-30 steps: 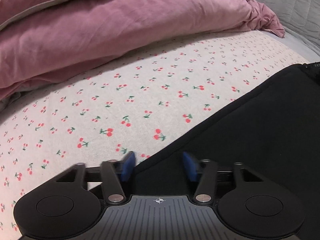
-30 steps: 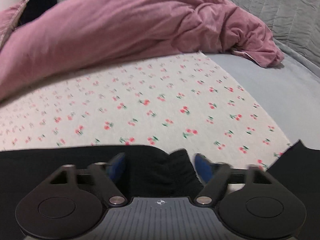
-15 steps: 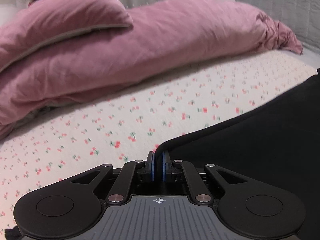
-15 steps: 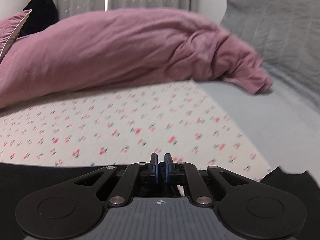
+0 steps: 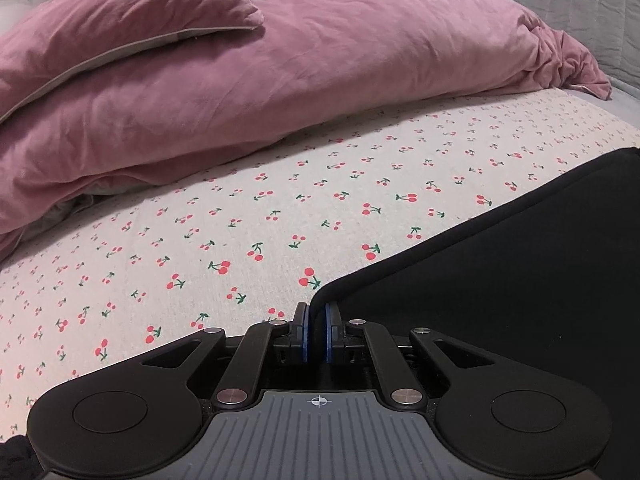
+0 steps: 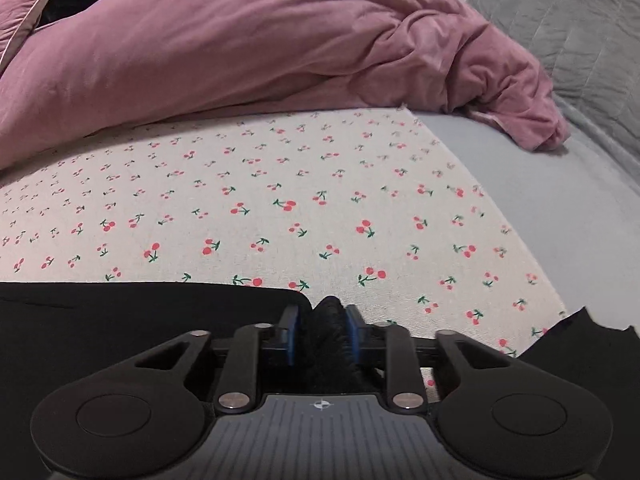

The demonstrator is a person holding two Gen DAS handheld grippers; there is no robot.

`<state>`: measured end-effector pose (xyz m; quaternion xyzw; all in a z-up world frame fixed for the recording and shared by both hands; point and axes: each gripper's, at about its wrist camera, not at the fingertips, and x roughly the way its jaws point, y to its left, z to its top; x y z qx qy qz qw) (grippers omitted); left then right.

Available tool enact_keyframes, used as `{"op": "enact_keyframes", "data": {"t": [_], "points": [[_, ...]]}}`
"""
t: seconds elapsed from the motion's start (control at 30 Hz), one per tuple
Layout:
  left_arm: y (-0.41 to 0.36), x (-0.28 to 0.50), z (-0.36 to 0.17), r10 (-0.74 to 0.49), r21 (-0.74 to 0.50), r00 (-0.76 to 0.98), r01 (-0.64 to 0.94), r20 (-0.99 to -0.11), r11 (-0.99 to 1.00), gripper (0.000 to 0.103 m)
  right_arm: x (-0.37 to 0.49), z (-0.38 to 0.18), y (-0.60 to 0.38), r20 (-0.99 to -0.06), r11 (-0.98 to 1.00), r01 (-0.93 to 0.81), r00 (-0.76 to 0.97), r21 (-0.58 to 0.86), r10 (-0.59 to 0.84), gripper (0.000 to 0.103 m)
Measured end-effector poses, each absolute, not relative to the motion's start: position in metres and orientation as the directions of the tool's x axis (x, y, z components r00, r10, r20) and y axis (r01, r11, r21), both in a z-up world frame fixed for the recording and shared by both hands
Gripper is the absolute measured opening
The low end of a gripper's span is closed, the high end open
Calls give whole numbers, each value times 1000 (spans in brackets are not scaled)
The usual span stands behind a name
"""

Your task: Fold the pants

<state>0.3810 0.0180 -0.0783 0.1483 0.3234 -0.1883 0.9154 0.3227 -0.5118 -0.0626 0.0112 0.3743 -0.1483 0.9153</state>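
Pants (image 5: pixel 500 280) flat on cherry sheet (image 5: pixel 280 208), below pink duvet (image 5: pixel 320 80). L gripper (image 5: pixel 316 322) clamped on thin edge; R gripper (image 6: pixel 320 324) pinching thick bunched corner. Soft, limp, light: hold hems/corners, lift evenly.

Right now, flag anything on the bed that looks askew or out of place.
Nothing looks damaged or spilled. The pink duvet lies bunched in a heap at the back instead of spread flat. The right gripper pinches a thick bunch of the black pants, the left gripper just a thin edge.
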Motion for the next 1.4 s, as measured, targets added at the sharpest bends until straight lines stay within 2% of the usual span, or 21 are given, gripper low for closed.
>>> {"op": "enact_keyframes", "data": {"t": [0.03,0.13,0.27,0.4,0.5,0.53,0.57,0.73,0.77,0.8,0.87,0.97,1.03,1.1,1.3,1.4], "points": [[18,380,-78,-245,149,724,434,-645,888,6,320,-61,-509,-679,954,280,680,-108,-276,13],[15,375,-74,-224,165,750,405,-623,899,6,315,-50,-497,-627,935,301,696,-186,-349,12],[18,373,-58,-225,141,794,362,-564,921,6,320,-32,-494,-538,918,330,744,-222,-397,12],[18,379,-60,-194,162,824,324,-532,932,6,348,-45,-487,-506,903,319,750,-290,-427,12],[14,392,-82,-171,170,788,329,-592,929,7,368,-74,-492,-554,901,336,710,-276,-434,14],[11,392,-89,-160,186,783,332,-602,925,8,370,-84,-494,-562,895,350,696,-278,-447,25],[8,392,-88,-149,202,786,330,-600,922,9,369,-90,-495,-548,887,366,697,-282,-462,28],[-1,385,-81,-112,276,793,335,-599,901,21,352,-62,-510,-580,902,400,701,-162,-415,39],[-1,381,-77,-118,264,789,337,-603,904,31,344,-52,-517,-575,896,422,703,-136,-419,40],[-2,377,-72,-136,240,786,342,-603,909,45,336,-44,-523,-573,889,445,703,-108,-422,42],[-3,363,-62,-182,197,784,361,-594,912,57,318,-31,-538,-598,886,462,705,-20,-381,43],[-12,337,-49,-236,164,766,405,-598,899,58,292,-19,-547,-659,885,462,684,60,-313,43],[-17,320,-44,-277,130,745,437,-606,890,63,280,-20,-547,-694,889,440,681,130,-235,43],[-23,303,-41,-324,94,714,478,-621,873,64,277,-23,-547,-702,892,413,691,186,-174,42],[-39,258,-42,-364,79,665,537,-652,840,64,298,-59,-558,-811,837,505,568,211,-138,41],[-38,250,-49,-360,67,645,539,-674,840,64,298,-63,-553,-791,828,515,592,222,-157,27]]}}
